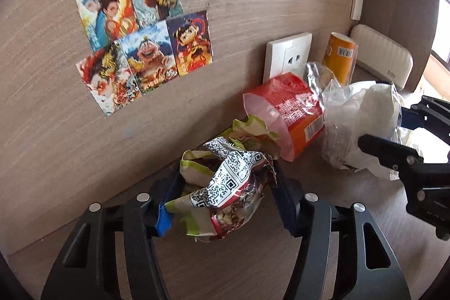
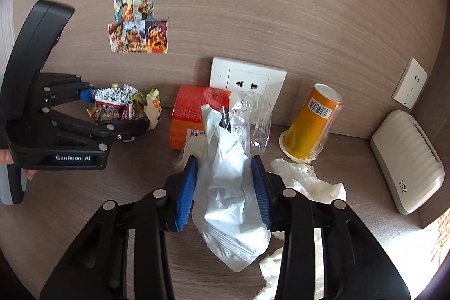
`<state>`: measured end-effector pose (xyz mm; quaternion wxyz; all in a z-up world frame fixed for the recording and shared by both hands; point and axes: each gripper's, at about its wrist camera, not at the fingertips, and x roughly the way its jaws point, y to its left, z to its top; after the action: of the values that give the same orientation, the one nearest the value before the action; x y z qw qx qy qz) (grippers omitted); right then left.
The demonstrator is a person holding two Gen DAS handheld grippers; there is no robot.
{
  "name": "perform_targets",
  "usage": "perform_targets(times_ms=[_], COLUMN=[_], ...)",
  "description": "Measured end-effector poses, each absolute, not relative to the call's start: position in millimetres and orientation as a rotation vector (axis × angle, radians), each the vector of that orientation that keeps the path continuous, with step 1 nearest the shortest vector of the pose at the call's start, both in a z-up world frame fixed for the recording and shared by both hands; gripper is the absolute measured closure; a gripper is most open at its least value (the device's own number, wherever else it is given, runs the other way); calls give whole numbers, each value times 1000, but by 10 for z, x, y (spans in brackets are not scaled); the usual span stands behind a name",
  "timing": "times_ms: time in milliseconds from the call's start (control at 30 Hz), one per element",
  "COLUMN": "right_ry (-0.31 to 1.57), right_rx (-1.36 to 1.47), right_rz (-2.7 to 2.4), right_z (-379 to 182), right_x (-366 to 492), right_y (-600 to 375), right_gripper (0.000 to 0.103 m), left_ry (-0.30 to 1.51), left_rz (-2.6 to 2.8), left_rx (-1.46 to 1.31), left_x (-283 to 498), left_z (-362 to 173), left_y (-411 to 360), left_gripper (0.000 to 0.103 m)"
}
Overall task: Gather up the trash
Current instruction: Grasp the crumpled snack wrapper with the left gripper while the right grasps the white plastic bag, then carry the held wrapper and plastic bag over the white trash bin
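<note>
One tissue (image 2: 309,184), right view only.

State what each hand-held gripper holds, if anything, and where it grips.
Left hand-held gripper: the crumpled snack wrapper, clamped across its middle. Right hand-held gripper: the clear plastic bag, pinched around its bunched middle.

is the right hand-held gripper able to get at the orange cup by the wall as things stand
Probably not right away. The right hand-held gripper is shut on a clear plastic bag. The upside-down orange cup stands further right by the wall, with only crumpled tissue lying before it, so the path looks free once the bag is dropped.
</note>
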<state>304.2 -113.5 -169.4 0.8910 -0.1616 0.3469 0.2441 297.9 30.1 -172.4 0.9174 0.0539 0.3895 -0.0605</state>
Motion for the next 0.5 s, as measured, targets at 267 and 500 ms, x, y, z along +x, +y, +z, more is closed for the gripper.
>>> perform_targets(times_ms=[267,500], right_ry=[665,627], right_rx=[-180,-33], right_rz=[524,535], right_z=[-1237,-829], right_x=[3021,2921], right_y=[-1402,-1772], right_gripper=[64,64], left_ry=[751,706], left_rz=[-150,-185], left_rx=[77,75], left_x=[2669,2391], left_z=[-1443,-1187], left_y=[202,14], left_gripper=[46,46])
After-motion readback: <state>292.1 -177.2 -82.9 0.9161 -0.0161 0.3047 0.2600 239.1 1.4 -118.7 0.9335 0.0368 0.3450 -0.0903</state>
